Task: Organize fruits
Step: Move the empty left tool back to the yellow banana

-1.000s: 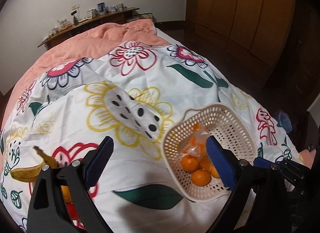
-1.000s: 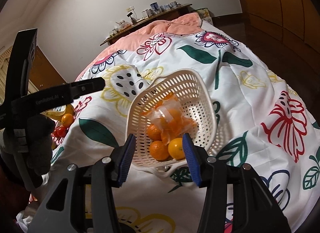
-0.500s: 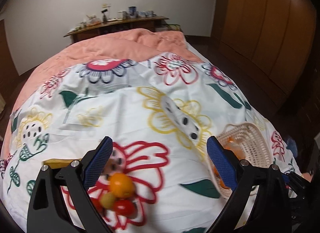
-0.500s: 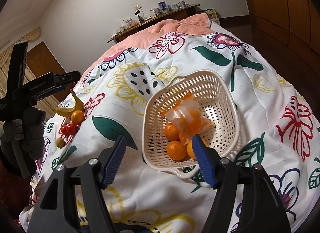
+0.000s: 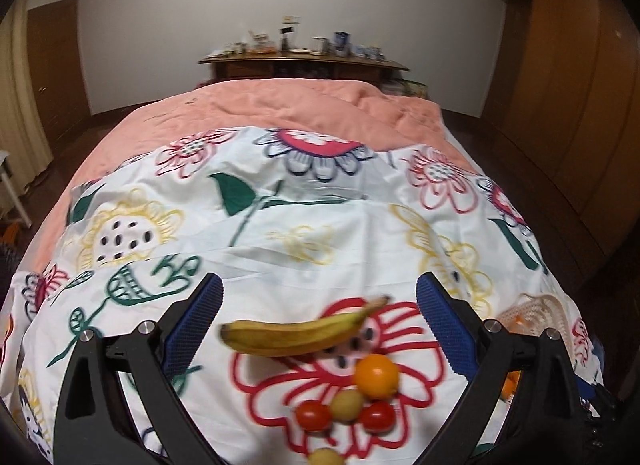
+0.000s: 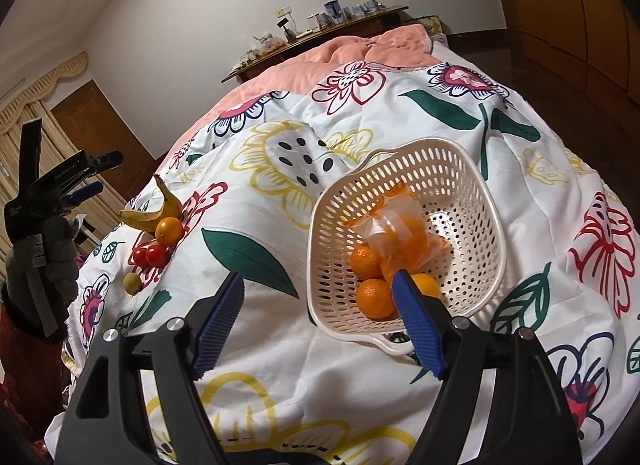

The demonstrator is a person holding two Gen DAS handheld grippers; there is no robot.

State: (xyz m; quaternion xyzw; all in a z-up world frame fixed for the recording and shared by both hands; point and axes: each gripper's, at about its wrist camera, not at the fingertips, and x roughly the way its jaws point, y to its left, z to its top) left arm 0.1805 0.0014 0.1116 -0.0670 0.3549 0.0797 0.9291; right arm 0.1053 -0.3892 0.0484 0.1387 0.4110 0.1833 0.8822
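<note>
A banana (image 5: 298, 331), an orange (image 5: 377, 376), two red tomatoes (image 5: 313, 415) and small green-yellow fruits (image 5: 347, 405) lie together on the floral bedspread. My left gripper (image 5: 318, 305) is open and empty, hovering above the banana. The cream perforated basket (image 6: 486, 201) holds several oranges (image 6: 375, 298) and a clear bag of oranges (image 6: 404, 235). My right gripper (image 6: 318, 297) is open and empty, just in front of the basket's near rim. The loose fruit also shows in the right wrist view (image 6: 168, 230), with my left gripper (image 6: 76, 185) held above it at far left.
The bed carries a floral cover (image 5: 304, 233) and a pink quilt (image 5: 280, 109) behind it. A wooden shelf (image 5: 304, 59) with small items stands at the headboard. Wooden wardrobes (image 5: 580, 105) line the right side. The basket's edge (image 5: 536, 313) shows at the right in the left view.
My left gripper swung left, away from the basket to above the banana and loose fruit. My right gripper pulled back slightly from the basket and opened wider.
</note>
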